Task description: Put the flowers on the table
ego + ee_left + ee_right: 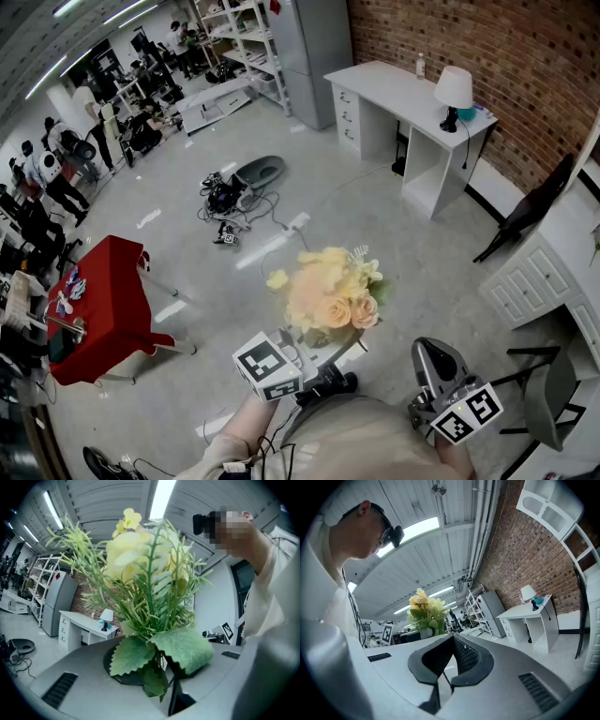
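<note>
Task approx. half done, I judge: the flowers (328,291) are off any surface and in carry, and setting them down is what's left. L gripper (321,345) is clamped on the stems low down. In its own view the leaves cover the pads, but the bunch rises straight from between the jaws, blooms up. R gripper (433,352) carries nothing, jaws together w/ no gap and nothing between them. Both are held level, close in front of the person's body, L a bit ahead of R and both aimed toward the white desk (398,89). The flowers hang over bare floor, well apart from that desk, w/ no tabletop under them. A red table (103,300) stands far to the desk's left, also well apart from the bunch. Can't tell which one the task means. The desk itself sits against the brick wall (487,47) w/ a lamp (454,89) at its right end, and most of its top is bare, so there's room for a drop there.
</note>
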A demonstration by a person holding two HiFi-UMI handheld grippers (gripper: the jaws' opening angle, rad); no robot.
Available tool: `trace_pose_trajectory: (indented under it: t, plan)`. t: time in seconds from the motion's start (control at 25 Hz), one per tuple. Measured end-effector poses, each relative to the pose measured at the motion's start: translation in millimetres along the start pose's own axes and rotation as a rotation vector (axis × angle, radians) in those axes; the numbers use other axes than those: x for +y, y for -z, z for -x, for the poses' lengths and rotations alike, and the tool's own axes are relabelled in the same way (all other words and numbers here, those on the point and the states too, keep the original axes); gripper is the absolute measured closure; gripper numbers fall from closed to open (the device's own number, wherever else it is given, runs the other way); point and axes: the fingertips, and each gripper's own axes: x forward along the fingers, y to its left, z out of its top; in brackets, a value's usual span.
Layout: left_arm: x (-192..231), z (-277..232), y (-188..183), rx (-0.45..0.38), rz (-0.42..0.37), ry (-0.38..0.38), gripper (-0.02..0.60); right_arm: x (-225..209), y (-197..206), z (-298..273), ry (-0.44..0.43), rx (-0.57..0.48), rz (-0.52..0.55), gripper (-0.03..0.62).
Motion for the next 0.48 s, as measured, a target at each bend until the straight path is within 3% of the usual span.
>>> trace_pose_trajectory:
  t: [0.16, 0.48]
  plan:
    - [35.2, 8.9, -12.4, -0.013, -0.067, -0.064, 0.465, -1.0, -0.5, -48.4, -0.084, -0.008, 0.024, 0.574]
    - [70.2, 6.3, -20.4, -0.008, -0.070, -0.085, 0.466, -3.8, -5.0, -82.5, -0.079, 0.016, 0.050, 0.574]
